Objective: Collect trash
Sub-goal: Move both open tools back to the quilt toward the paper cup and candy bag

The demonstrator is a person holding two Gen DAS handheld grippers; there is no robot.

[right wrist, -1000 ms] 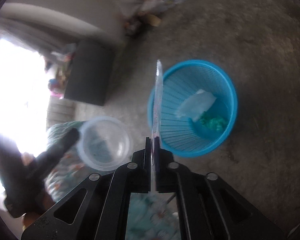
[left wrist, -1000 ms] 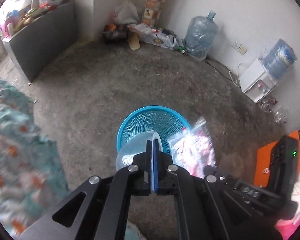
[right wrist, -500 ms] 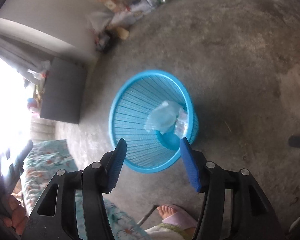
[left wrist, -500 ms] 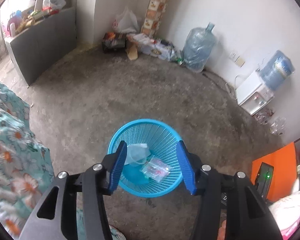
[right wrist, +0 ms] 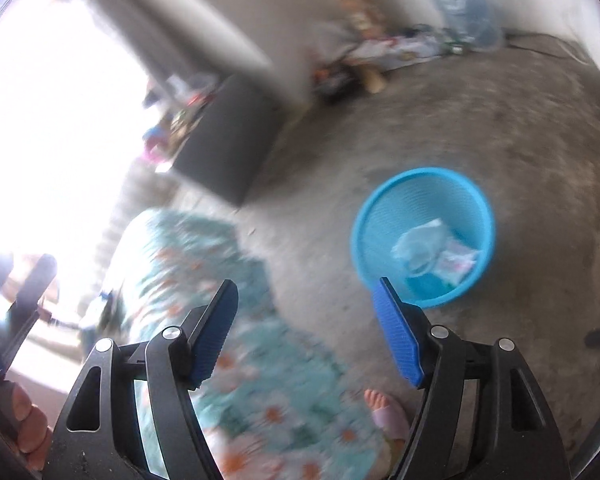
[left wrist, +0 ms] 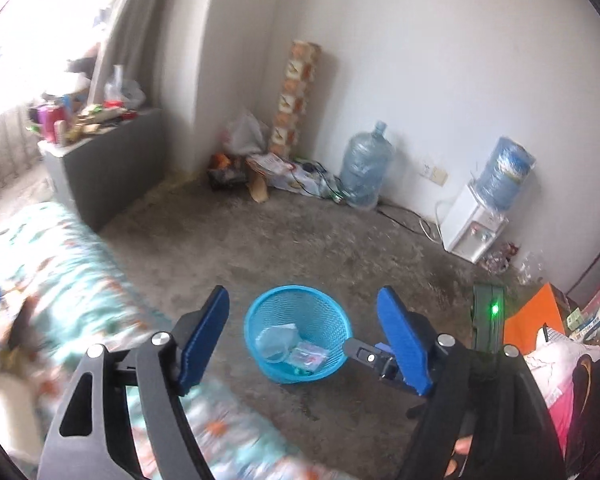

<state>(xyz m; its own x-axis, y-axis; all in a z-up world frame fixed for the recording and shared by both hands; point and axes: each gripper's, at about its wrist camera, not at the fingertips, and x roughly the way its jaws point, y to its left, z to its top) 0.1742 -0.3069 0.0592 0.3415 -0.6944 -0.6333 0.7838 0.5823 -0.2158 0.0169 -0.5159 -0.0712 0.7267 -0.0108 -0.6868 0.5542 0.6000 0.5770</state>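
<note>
— What's around you?

— A bare grey concrete floor (left wrist: pixel 340 248) and white walls. The round blue plastic mesh basket (left wrist: pixel 297 332) stands on the floor ahead of and below my left gripper (left wrist: pixel 302 340), between its fingers in that view. A flowered teal bedspread (left wrist: pixel 60 280) lies to my left.

— Holding anything?

— No. Both tools gape wide and empty. A clear plastic cup (left wrist: pixel 274 344) and a small printed plastic packet (left wrist: pixel 308 358) lie inside the basket, so I judge this drop done; next I'd look for more litter.

— Do the cameras differ?

— The left shows the white water dispenser (left wrist: pixel 474 228) by the wall. My right gripper (right wrist: pixel 304 334) sees down into the basket (right wrist: pixel 422 236), ahead to its right, and my bare toes (right wrist: pixel 378 400).
</note>
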